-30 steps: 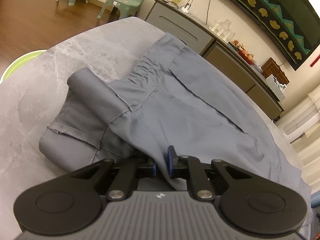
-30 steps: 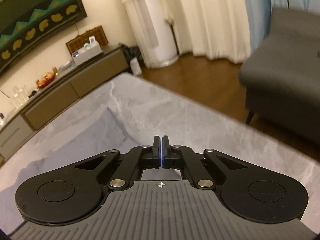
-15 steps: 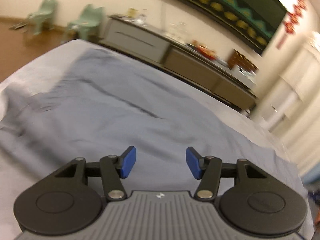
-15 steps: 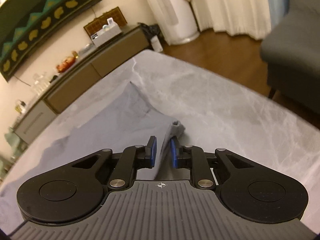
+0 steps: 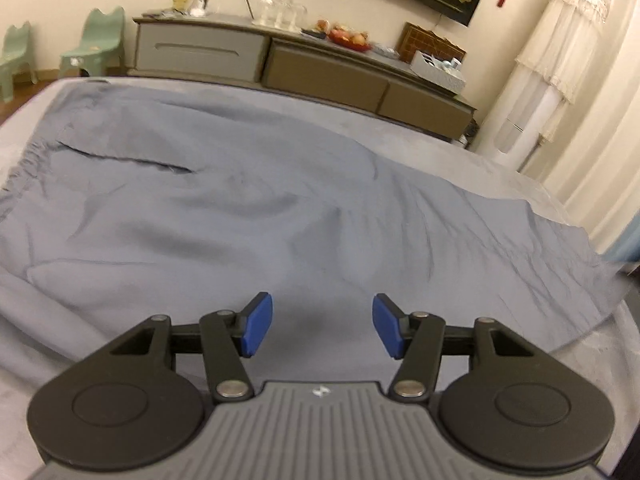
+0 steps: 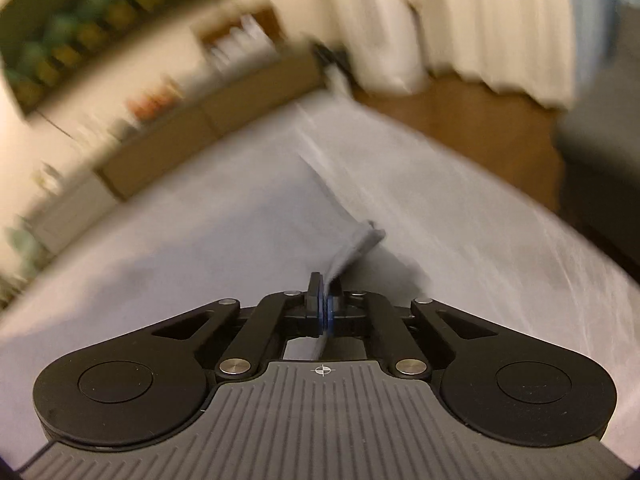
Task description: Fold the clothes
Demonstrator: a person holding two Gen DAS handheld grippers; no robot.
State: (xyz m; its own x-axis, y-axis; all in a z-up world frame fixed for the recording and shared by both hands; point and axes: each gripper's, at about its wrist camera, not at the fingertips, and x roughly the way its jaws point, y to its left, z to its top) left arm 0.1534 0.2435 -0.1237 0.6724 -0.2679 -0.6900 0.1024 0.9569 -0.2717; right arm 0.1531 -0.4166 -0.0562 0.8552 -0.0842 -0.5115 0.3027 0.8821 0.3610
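Grey-blue trousers lie spread over the grey marble-patterned table, waistband at the left, a pocket slit near it, and the leg end at the right. My left gripper hovers open over the near edge of the cloth, nothing between its blue pads. In the blurred right wrist view the right gripper is shut on the leg hem of the trousers, a flap of cloth sticking up past its fingers. The rest of the garment stretches away to the left of it.
The table has bare surface to the right of the hem. Behind it stand a long low cabinet with glassware and fruit, two green child chairs, curtains, and a dark sofa at the right.
The left gripper let go of the waistband fold, opened and drew back to the trousers' middle. The right gripper reclosed on the leg hem and is swinging fast, blurring its view.
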